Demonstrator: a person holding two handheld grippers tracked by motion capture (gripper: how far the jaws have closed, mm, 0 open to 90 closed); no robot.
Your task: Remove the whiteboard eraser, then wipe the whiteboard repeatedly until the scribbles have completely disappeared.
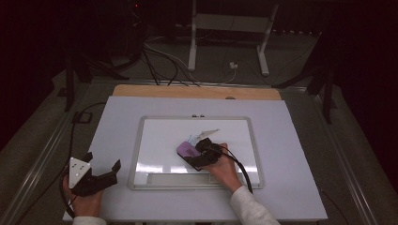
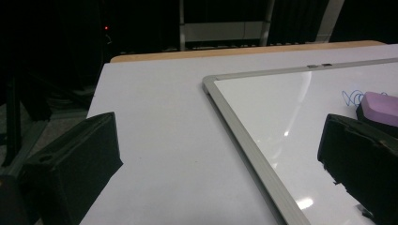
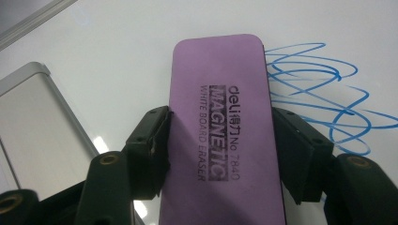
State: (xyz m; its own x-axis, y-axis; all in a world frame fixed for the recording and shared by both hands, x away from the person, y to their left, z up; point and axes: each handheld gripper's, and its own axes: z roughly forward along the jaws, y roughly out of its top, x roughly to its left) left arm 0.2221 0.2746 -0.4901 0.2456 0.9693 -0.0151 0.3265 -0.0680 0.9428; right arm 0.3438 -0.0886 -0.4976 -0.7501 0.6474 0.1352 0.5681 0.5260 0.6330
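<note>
The right gripper [image 3: 220,140] was clamped across the sides of a purple whiteboard eraser [image 3: 225,122], both black pads pressing on its long edges, with the printed face turned up toward the gripper's own camera. From above, the eraser [image 1: 187,149] sat on the whiteboard [image 1: 155,136] a little below the middle, and just beyond its far end lay the blue scribble [image 3: 319,89] (loops of marker ink, apparently untouched). The left gripper [image 1: 101,176] rested off the board on the white table [image 1: 112,117], near the board's lower left corner, its jaws spread with nothing between them.

As I judged it, the job in hand was wiping that scribble away. To do it well, the eraser would want to stay flat, its underside fully on the board, since a tilted pad would skim over ink and leave streaks. The strokes should run through the whole tangle and out past its far loops, overlapping. Pressure should be steady but modest: the board lay loose on the table as far as I could tell, and a hard shove could slide it. The idle left gripper might brace the aluminium frame [image 2: 244,136] if it did. The grip looked square enough, though sideways strokes could twist the eraser between the pads.
</note>
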